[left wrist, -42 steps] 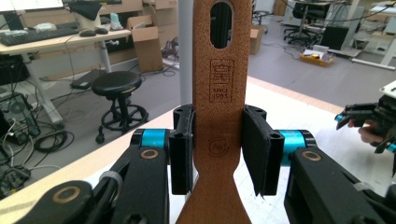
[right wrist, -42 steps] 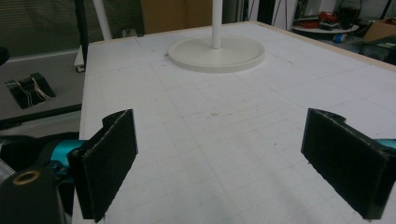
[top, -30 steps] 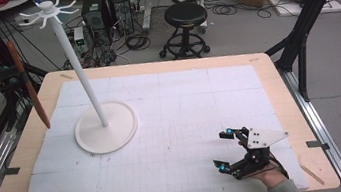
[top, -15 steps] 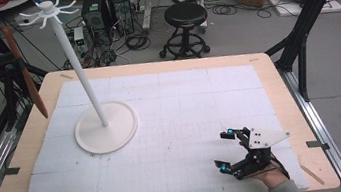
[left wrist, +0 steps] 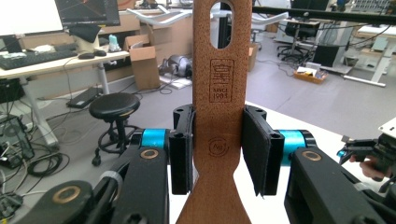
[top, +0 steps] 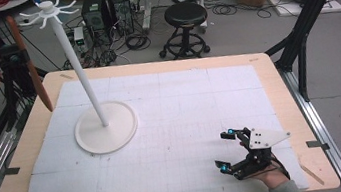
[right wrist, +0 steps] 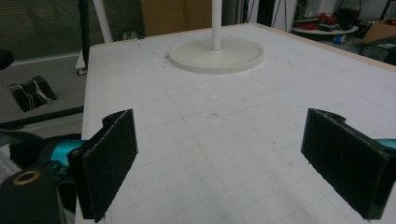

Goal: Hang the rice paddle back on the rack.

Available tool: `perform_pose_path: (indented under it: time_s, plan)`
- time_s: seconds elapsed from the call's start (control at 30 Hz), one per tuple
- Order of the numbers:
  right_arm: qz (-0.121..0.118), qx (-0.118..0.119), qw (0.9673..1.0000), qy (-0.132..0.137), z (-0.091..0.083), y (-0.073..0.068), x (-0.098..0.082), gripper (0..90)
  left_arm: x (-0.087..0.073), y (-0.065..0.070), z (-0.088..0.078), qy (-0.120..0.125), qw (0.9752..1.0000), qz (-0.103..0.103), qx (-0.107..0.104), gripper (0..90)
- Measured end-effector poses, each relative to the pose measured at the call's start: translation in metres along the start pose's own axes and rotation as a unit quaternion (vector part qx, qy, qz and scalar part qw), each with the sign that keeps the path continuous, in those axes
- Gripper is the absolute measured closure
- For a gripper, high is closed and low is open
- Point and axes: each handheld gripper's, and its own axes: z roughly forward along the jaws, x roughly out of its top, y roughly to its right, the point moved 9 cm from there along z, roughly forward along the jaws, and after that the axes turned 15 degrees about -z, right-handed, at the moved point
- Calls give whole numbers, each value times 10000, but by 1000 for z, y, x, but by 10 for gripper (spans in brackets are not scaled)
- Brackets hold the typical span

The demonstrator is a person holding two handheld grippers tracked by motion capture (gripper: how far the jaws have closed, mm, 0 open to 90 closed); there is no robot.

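White stand [top: 87, 87] amid open mat [top: 195, 107]

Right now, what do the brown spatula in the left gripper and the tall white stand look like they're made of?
Spatula: probably wood or a wood-fibre composite; matte reddish-brown with fine dark speckles, branded marks pressed into the handle and a slotted hanging hole.

Stand: looks like plastic or painted metal, hard to say; uniform smooth off-white on the round base, thin pole and hooked top.
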Motion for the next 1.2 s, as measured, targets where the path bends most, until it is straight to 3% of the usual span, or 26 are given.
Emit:
perform_pose_path:
  time_s: [0.67,1.03,1.2]
  plan:
    - [2,-17,10000,9,-1,0,0,97,-1,0,15,-119,9999,29,38,652]
    - [4,0,10000,21,-1,1,0,97,-4,-5,19,-215,9996,27,161,652]
    - [21,-13,10000,3,-2,1,0,97,-5,-8,20,-143,9997,-26,198,652]
